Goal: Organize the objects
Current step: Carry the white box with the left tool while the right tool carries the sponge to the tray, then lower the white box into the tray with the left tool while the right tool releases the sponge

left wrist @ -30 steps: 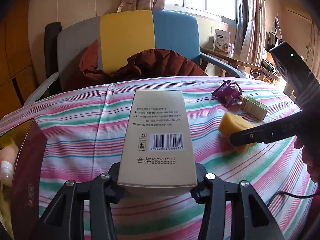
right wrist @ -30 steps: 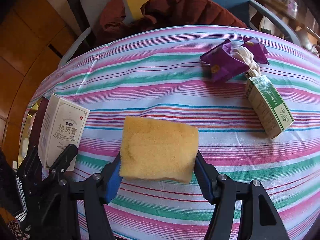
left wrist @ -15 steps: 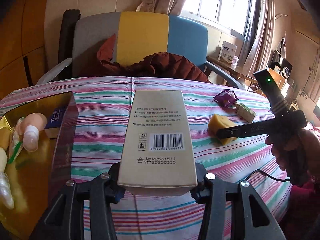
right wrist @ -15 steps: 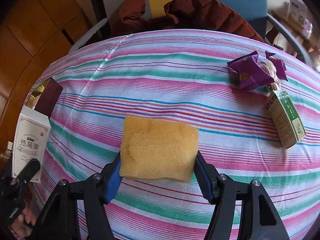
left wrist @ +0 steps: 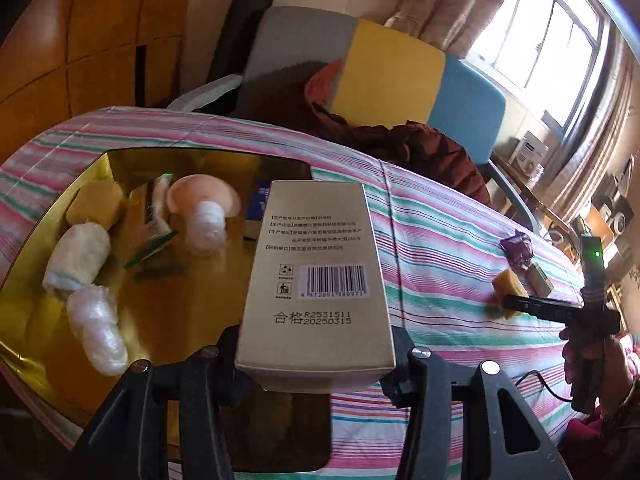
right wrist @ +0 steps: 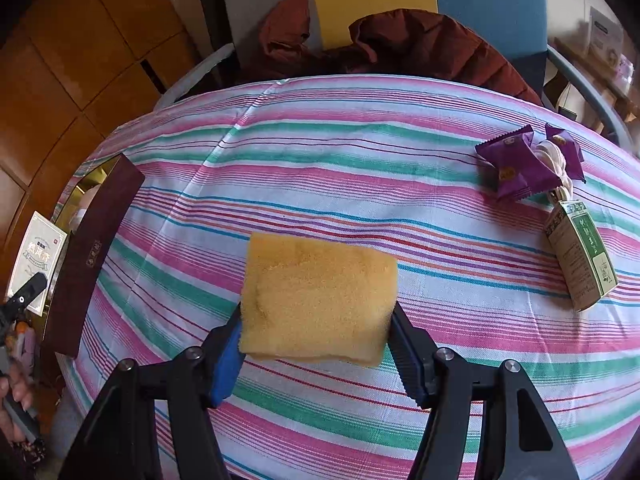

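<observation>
Beige cardboard is clamped at its near end by the left gripper [left wrist: 316,364]; its jaws are closed onto both sides of the tall carton [left wrist: 316,276], whose barcode face is turned upward; the carton is held above the right edge of the gold-lined tray [left wrist: 48,344], partly over the striped cloth [left wrist: 440,280]. Within the tray are seen a yellow block [left wrist: 94,206], a peach mushroom-shaped item [left wrist: 202,208], two white wrapped rolls [left wrist: 76,260], and a small blue box [left wrist: 256,208] largely hidden behind the carton. The right gripper [right wrist: 320,356] is noted with jaws pressed against both sides of the yellow sponge [right wrist: 320,300]; the sponge is held over the tabletop, but whether it touches the cloth cannot be told. Well apart to the right, purple snack packets [right wrist: 516,168] lie just beside a green-and-white small box [right wrist: 580,256]. At the left edge, the tray's dark maroon wall [right wrist: 92,260] is visible.
</observation>
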The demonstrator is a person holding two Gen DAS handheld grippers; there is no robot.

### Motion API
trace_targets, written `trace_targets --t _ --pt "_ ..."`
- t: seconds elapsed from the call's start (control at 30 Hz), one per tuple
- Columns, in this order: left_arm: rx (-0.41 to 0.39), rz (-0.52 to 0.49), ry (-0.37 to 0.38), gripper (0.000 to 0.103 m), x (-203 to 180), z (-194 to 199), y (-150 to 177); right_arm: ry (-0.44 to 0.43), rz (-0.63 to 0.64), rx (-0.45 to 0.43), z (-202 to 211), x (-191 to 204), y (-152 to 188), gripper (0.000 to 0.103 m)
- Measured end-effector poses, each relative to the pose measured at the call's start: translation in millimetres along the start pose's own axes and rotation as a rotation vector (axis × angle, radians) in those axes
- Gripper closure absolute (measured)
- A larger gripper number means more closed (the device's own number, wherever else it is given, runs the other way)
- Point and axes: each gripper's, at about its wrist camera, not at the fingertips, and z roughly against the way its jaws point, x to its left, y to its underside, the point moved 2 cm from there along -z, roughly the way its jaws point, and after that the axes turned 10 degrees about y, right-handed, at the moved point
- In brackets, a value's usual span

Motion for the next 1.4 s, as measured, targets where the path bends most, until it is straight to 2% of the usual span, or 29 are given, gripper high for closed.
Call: trace_targets --t 0.2,0.33,0.57,0.73,0.83,1.0,1.07,1.2,1.4 --pt "0.020 0.064 -0.060 0.053 37 3 0 -0.013 0.017 -0.019 1 8 1 0.037" --pt "0.066 0.115 -0.101 0.053 62 -6 1 -0.025 0.028 -0.032 3 14 1 0.037" --pt "0.108 0.150 -0.179 0.052 89 -14 -3 -0.046 0.040 -0.055 7 21 0 0.037" --pt "0.132 0.172 -0.257 0.037 102 -18 -6 -0.060 0.043 -0.099 15 24 -2 0.037" --pt "0.098 0.197 -0.219 0.037 105 -12 -5 -0.068 0.036 -0.109 20 29 -4 0.037" --pt "0.033 0.143 -0.211 0.037 89 0 -5 -0.070 0.063 -0.083 23 54 -5 0.037" --pt "-0.010 0.135 -0.180 0.037 83 7 -5 -0.110 0.066 -0.077 26 69 -4 0.037" --pt "-0.080 0.170 -0.105 0.037 81 18 -5 -0.158 0.119 -0.089 35 115 -4 0.037" --pt "-0.092 0.151 -0.146 0.037 75 22 -12 -0.194 0.247 -0.132 45 200 -8 0.037"
